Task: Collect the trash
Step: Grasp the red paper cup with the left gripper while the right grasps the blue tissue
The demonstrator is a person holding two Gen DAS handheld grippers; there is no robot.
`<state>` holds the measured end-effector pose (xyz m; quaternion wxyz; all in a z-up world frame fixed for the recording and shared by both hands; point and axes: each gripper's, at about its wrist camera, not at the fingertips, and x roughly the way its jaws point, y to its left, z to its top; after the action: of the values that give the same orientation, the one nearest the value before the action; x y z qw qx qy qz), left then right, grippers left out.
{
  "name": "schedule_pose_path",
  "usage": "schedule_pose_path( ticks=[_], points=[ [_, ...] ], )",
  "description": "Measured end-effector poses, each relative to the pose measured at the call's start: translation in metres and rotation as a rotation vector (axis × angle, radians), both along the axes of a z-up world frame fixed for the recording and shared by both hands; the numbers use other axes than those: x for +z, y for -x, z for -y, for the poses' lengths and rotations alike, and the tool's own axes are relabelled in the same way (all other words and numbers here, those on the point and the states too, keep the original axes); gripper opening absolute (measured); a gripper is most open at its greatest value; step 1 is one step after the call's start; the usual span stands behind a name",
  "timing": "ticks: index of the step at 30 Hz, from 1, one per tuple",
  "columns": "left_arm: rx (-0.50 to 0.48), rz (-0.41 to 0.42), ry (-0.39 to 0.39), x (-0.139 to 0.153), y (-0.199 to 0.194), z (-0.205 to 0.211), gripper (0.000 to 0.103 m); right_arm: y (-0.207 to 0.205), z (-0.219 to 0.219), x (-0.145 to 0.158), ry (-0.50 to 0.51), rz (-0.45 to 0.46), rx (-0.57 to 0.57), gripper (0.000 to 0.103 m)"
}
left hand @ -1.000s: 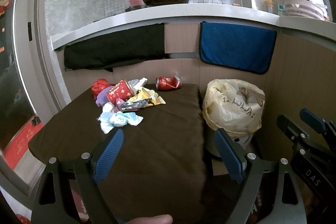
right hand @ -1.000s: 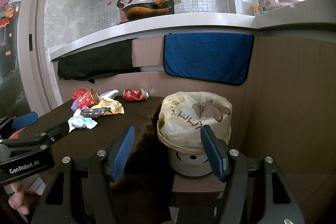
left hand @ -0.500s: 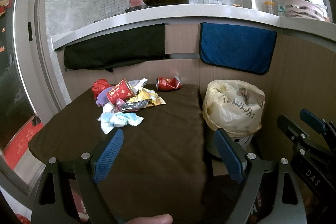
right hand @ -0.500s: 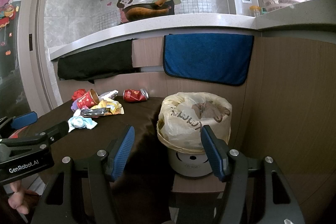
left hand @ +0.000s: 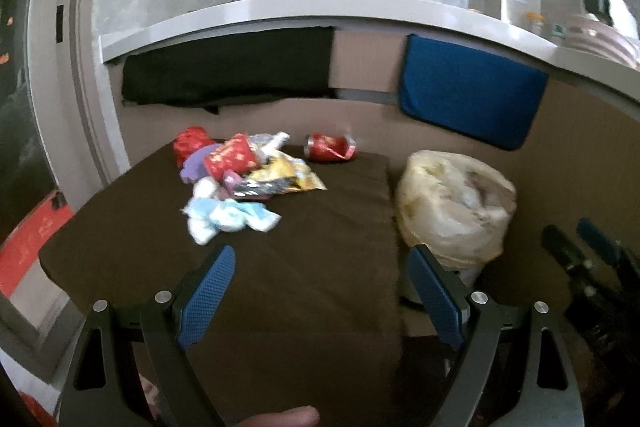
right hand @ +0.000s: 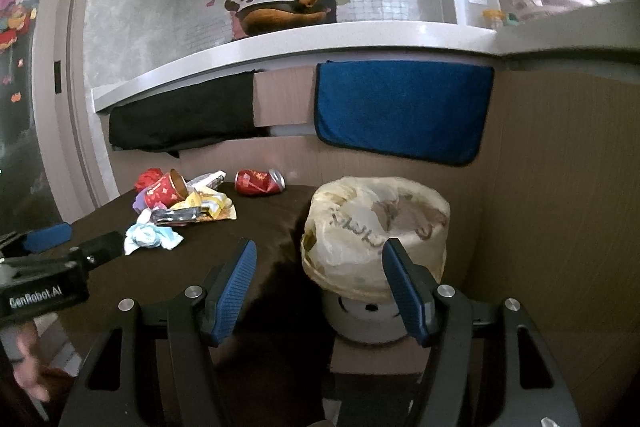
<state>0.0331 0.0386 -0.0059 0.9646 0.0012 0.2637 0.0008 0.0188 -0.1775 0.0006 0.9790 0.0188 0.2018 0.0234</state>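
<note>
Trash pile [left hand: 240, 183]: I saw it lying on the brown tablecloth [left hand: 304, 267], toward its far left part.
Red paper cup [right hand: 166, 189]: it lay on its side in the pile.
Crushed red can [left hand: 330, 147]: I found it apart from the pile, by the table's back edge.
White-blue tissue wad [right hand: 150, 237]: nearest piece to me.
Trash bin [right hand: 376, 239]: lined with a yellowish bag, it stood just right of the table.
Left gripper [left hand: 320, 291]: I had its jaws spread wide, empty, above the cloth.
Right gripper [right hand: 320, 287]: its jaws were also spread, holding nothing, facing the bin.
</note>
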Motion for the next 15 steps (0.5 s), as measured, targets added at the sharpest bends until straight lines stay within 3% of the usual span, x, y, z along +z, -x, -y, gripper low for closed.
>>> schedule_pose_path(
  ticks=[1, 5, 8, 12, 15],
  points=[
    [0.013, 0.018, -0.026, 0.001, -0.006, -0.007, 0.088, -0.008, -0.002, 0.001, 0.006, -0.001, 0.006, 0.063],
    [0.059, 0.003, 0.111, -0.003, -0.043, -0.066, 0.088, -0.048, -0.014, 0.005, -0.003, -0.025, 0.055, 0.063],
    [0.116, -0.008, 0.154, -0.011, -0.073, -0.106, 0.088, -0.082, -0.028, 0.007, -0.001, -0.046, 0.098, 0.063],
    [0.126, 0.004, 0.216, -0.019, -0.118, -0.137, 0.088, -0.131, -0.051, 0.001, 0.02, -0.077, 0.139, 0.063],
    [0.107, -0.052, 0.255, -0.029, -0.158, -0.146, 0.088, -0.168, -0.065, -0.012, 0.032, -0.125, 0.155, 0.063]
  ],
)
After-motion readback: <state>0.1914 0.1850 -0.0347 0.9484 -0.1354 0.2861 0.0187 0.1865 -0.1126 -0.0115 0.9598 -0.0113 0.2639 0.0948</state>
